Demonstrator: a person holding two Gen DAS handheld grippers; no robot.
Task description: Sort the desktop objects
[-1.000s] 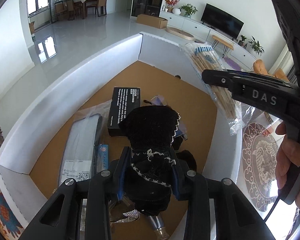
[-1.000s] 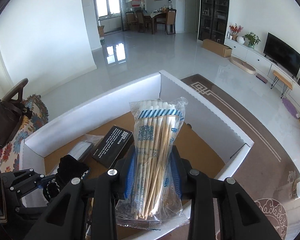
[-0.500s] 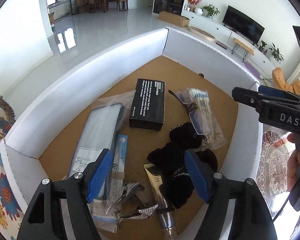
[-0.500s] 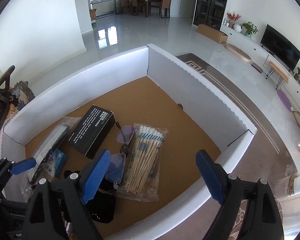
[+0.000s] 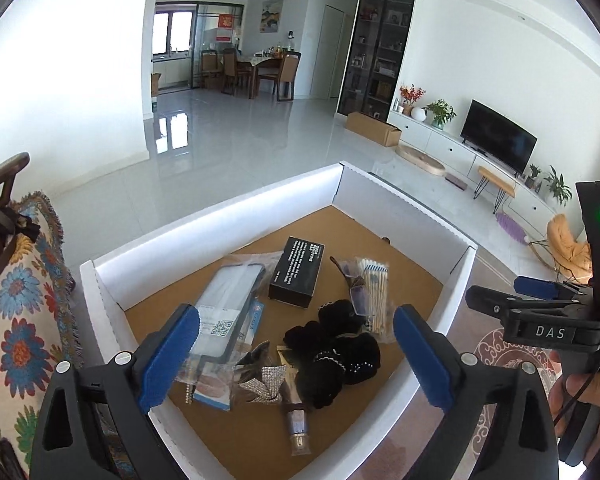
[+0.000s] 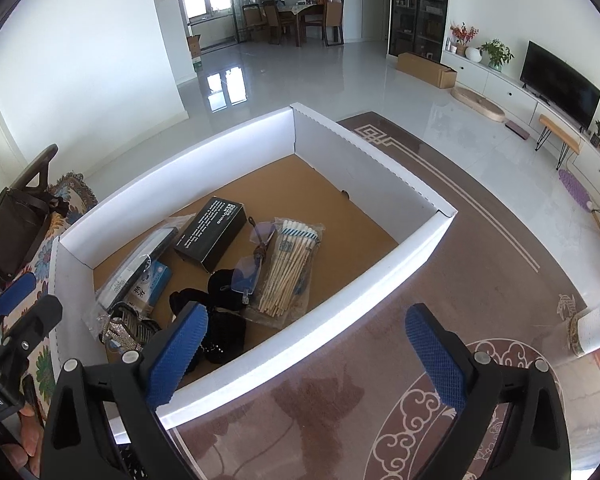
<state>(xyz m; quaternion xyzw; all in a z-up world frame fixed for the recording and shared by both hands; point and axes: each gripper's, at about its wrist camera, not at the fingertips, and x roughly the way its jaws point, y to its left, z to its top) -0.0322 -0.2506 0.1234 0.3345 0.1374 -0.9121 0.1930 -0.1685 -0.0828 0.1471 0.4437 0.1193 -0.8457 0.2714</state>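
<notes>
Left claw [image 5: 296,354] jaws opening, empty, above the box | right claw [image 6: 306,346] jaws opening, empty, over the rug [image 6: 340,412] | black cloth [image 5: 332,354] and swab packet [image 6: 286,270], gripped a second ago, now lie in white box [image 6: 400,256] | both deposited; next pickup pending.

Both tools [image 5: 296,354] [image 6: 308,350] opening, empty

A: The small print on the black box [image 5: 296,272] is too fine to read.

B: Same for the label on the clear sleeve [image 5: 224,312]. The left gripper's near finger [image 5: 168,360] covers its near end.

A: In the right wrist view, the black fabric [image 6: 220,320] is partly behind the blue pad [image 6: 178,360].

B: And the silver bow [image 6: 126,330] sits half hidden by the white box wall [image 6: 72,300].
</notes>
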